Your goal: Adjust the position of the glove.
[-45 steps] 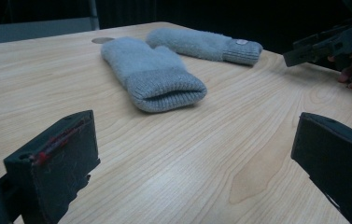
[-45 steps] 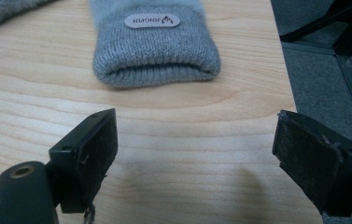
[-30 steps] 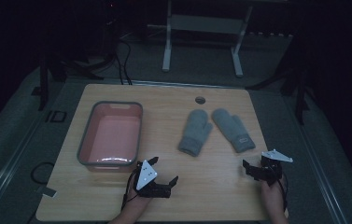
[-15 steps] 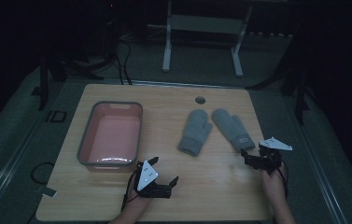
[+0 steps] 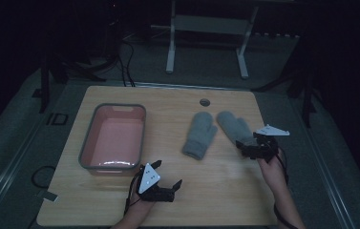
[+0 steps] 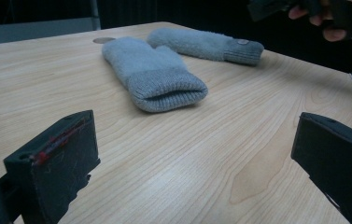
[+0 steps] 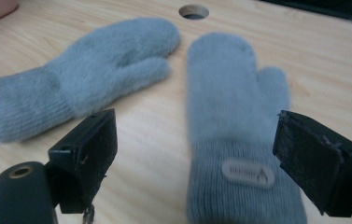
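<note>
Two grey mittens lie side by side on the wooden table. The left mitten [image 5: 199, 134] [image 6: 155, 74] [image 7: 78, 74] points its cuff toward me. The right mitten [image 5: 233, 126] [image 6: 201, 43] [image 7: 234, 121] has a small label on its cuff. My right gripper [image 5: 247, 148] [image 7: 197, 158] is open, and its jaws straddle the right mitten's cuff just above it. Near the front edge, my left gripper [image 5: 174, 188] [image 6: 197, 163] rests open on bare wood, well short of the left mitten's cuff.
A pink tub [image 5: 88, 143] with a grey rim stands on the left half of the table. A round cable hole [image 5: 205, 102] sits near the far edge. Dark floor, cables and a stand's legs [image 5: 206, 43] lie beyond the table.
My right gripper has moved forward and left from the table's right edge to the right mitten's cuff. The left gripper has stayed in place.
</note>
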